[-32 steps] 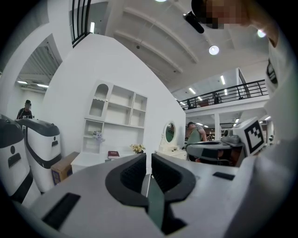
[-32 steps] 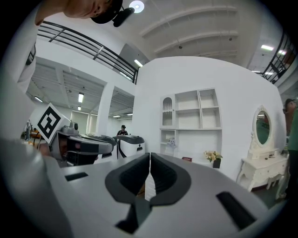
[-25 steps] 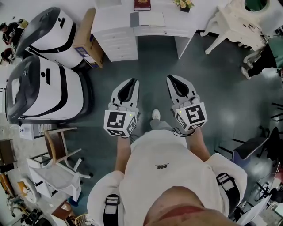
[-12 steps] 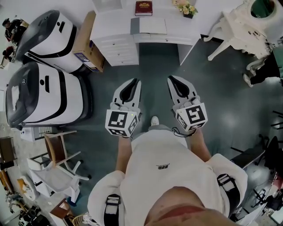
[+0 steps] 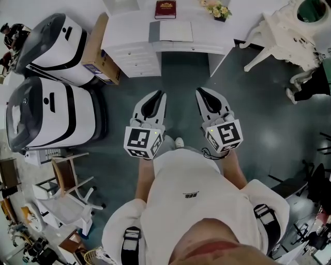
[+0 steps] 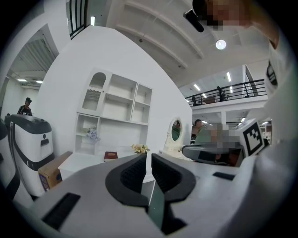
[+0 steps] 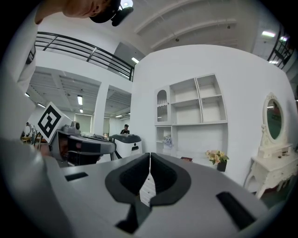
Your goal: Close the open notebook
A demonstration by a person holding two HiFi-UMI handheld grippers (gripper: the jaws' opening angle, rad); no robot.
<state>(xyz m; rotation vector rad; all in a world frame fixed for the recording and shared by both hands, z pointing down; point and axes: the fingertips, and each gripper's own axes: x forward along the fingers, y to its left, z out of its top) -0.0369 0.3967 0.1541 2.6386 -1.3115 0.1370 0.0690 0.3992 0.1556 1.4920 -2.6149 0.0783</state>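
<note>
- Tongs are held side by side in front of the person's body, both pointed forward at the table. This is judged to be a carrying posture for the approach, because nothing is within reach.
- The left tongs are closed: in the left gripper view only a thin slit is seen between the pads, and nothing is gripped.
- The right tongs are closed as well, with the pads pressed together and nothing between them.
- A wide stretch of dark floor is seen between the tongs and the table, so the table is well apart from them.
- The notebook lies open and flat at the front edge of the table, above the knee gap and just beside the drawers. Its grey cover is turned out to the left, and a white page faces up.
- Farther back, a red book and some flowers are set apart from the notebook, so it is judged that the cover can be swung over freely.
- The closing is not yet begun.
</note>
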